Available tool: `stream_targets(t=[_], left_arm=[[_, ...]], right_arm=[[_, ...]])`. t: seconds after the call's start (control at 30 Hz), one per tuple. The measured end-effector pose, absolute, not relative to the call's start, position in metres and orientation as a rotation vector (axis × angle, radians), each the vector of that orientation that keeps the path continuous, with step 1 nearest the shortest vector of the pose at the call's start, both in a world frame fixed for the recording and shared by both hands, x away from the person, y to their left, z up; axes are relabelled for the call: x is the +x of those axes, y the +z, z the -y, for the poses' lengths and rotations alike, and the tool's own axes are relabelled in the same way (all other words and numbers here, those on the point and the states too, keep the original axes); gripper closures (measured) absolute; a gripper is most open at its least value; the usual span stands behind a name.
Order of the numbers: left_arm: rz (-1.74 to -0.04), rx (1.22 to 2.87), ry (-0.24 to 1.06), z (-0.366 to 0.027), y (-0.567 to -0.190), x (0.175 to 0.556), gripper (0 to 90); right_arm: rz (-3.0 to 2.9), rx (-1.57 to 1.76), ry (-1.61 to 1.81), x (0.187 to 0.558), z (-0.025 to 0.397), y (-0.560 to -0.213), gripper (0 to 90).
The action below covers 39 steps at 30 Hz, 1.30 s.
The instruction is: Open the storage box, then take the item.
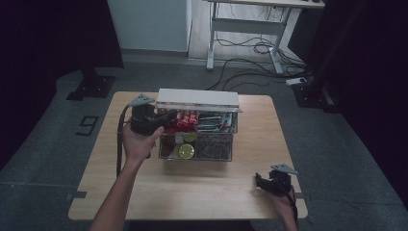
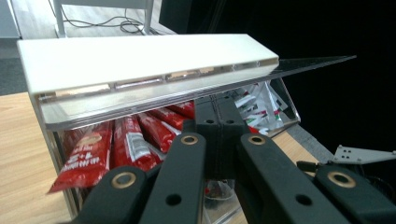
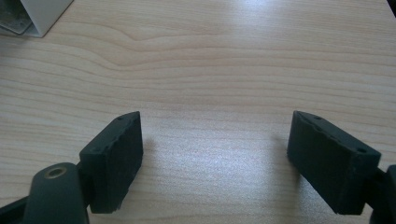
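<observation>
We find the left claw (image 1: 169, 117) reaching into the rear left compartment of a clear organiser box (image 1: 219, 155) that stands near the middle of the worktop (image 1: 240, 192). In the left gripper view its jaws stand together, tips among the red sachets (image 2: 128, 142) under the raised lid (image 2: 140, 58). Whether they pinch a sachet we cannot tell, since the tips are hidden behind the jaws themselves. We judge the lid is propped open towards the rear so that the compartments can be reached from above and from the front.

The right claw (image 1: 263, 182) rests low over the worktop at the front right, well apart from the box. Its jaws stand wide apart with nothing between them, and the right gripper view looks down on bare wood grain. We judge it is parked clear of the work so as not to obstruct the left hand (image 1: 137, 144).

The sachets stand packed side by side in the compartment. One carries pale print that seems to read "1+2"; the rest is too blurred to read. Yellow round items (image 1: 185, 150) lie in a front compartment; we make out no label on them.
</observation>
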State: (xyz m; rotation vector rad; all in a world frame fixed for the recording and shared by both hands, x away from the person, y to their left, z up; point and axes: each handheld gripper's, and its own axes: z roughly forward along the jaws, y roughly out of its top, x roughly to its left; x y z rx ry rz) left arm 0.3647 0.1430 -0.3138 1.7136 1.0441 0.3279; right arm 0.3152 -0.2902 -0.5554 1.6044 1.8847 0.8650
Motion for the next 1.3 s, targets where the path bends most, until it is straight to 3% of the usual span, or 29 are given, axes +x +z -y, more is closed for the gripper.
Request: stream_targets(t=[0.77,1.13,1.3], left_arm=[[-1.046,1.715,0.353,-0.14,-0.308,0.37,90.0],[-1.026,1.74,0.366,-0.14,-0.308,0.371,90.0],[-1.026,1.752,0.362,-0.137,-0.312,0.374,90.0]], right_arm=[[-1.881,1.612,0.889,0.314,0.291,-0.555,21.1],[-1.821,1.51,1.071,0.303,0.274,-0.516,37.8],[-1.796,1.492,1.152,0.305,0.268,-0.497,39.5]])
